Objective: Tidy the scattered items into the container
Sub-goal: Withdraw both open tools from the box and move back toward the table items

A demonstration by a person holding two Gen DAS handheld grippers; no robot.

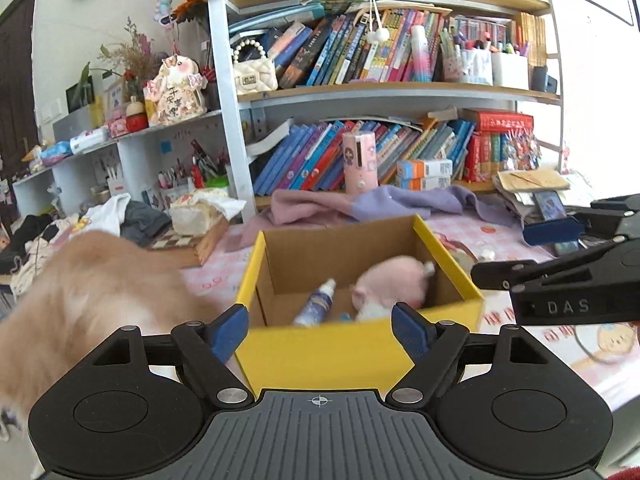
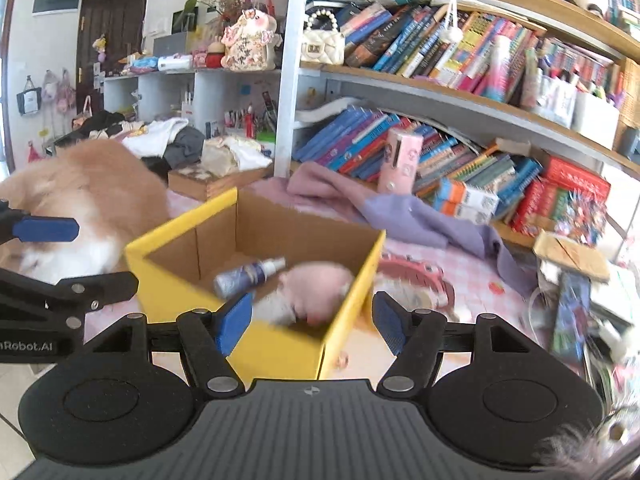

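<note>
A yellow cardboard box point(image 1: 320, 352) stands open on the pink table. Inside lie a pink plush toy point(image 1: 394, 282) and a small spray bottle point(image 1: 316, 300). My left gripper point(image 1: 320, 326) is open and empty, just in front of the box's near wall. In the right wrist view the box point(image 2: 276, 344), the plush point(image 2: 320, 284) and the bottle point(image 2: 250, 272) show again. My right gripper point(image 2: 314, 318) is open and empty above the box's near right corner. It also shows at the right in the left wrist view point(image 1: 532, 252).
A fluffy orange cat point(image 1: 92, 292) stands left of the box, also in the right wrist view point(image 2: 88, 200). A purple cloth point(image 1: 372, 200) and a pink cylinder point(image 1: 360, 162) lie behind the box. Bookshelves fill the back. Papers and clutter point(image 2: 572, 280) sit at the right.
</note>
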